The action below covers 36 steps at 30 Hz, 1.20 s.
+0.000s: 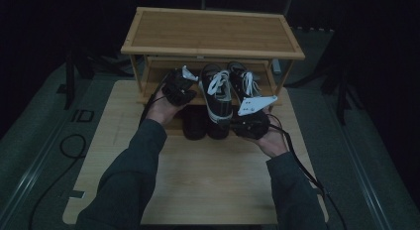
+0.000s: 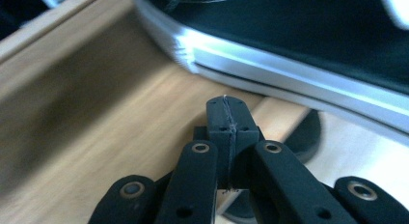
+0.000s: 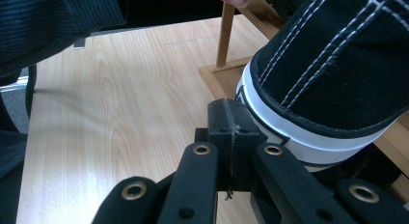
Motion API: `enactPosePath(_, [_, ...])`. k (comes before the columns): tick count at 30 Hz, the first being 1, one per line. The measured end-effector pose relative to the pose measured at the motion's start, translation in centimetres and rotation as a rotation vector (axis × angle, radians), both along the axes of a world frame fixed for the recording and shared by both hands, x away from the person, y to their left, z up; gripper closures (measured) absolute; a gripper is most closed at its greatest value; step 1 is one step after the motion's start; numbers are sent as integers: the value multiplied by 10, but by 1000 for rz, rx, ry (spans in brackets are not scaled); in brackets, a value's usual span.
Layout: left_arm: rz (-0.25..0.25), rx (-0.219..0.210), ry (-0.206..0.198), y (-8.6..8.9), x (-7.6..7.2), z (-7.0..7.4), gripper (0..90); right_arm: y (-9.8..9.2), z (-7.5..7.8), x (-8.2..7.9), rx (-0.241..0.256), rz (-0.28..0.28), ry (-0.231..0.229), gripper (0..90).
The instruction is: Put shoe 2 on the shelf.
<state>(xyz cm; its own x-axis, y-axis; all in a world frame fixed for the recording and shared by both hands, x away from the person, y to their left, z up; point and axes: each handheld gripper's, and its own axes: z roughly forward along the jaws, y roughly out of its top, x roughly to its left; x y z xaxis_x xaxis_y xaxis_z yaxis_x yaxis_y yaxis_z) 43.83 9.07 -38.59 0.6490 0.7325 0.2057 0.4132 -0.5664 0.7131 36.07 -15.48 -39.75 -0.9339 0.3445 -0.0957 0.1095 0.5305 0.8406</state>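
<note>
Both grippers' jaws closed — left gripper (image 1: 179, 87), right gripper (image 1: 249, 122) — beside black sneaker (image 1: 216, 93)

I am counting two black sneakers with white laces: one sneaker (image 1: 216, 92) is sticking out at 6 o'clock on the shelf, and the other sneaker (image 1: 241, 80) is sitting at its 3 o'clock. I am seeing two dark shoes (image 1: 194, 124) lying below them. I am counting one wooden rack (image 1: 213, 33) standing on one table (image 1: 208, 175). I am working two grippers, the left gripper (image 1: 179, 86) and the right gripper (image 1: 250, 118).
</note>
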Motion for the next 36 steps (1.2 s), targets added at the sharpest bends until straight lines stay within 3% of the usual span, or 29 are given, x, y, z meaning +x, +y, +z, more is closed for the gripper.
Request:
enactPosePath(6, [16, -36, -4, 2, 5, -6, 900, 0, 0, 1, -5, 8, -6, 900])
enactPosePath(9, [21, -68, 21, 5, 7, -6, 900, 0, 0, 1, -12, 20, -13, 900])
enactPosePath(15, [26, -19, 12, 0, 5, -4, 900, 1, 0, 3, -8, 24, -20, 900])
enactPosePath(20, [18, -58, 45, 4, 8, -3, 900, 1, -1, 7, -11, -1, -34, 900])
enactPosePath(29, [21, -64, 42, 5, 7, -4, 900, 7, -4, 13, 6, 5, -41, 900])
enactPosePath(36, [21, -63, 42, 4, 7, -4, 900, 13, 2, 18, 3, -4, -55, 900])
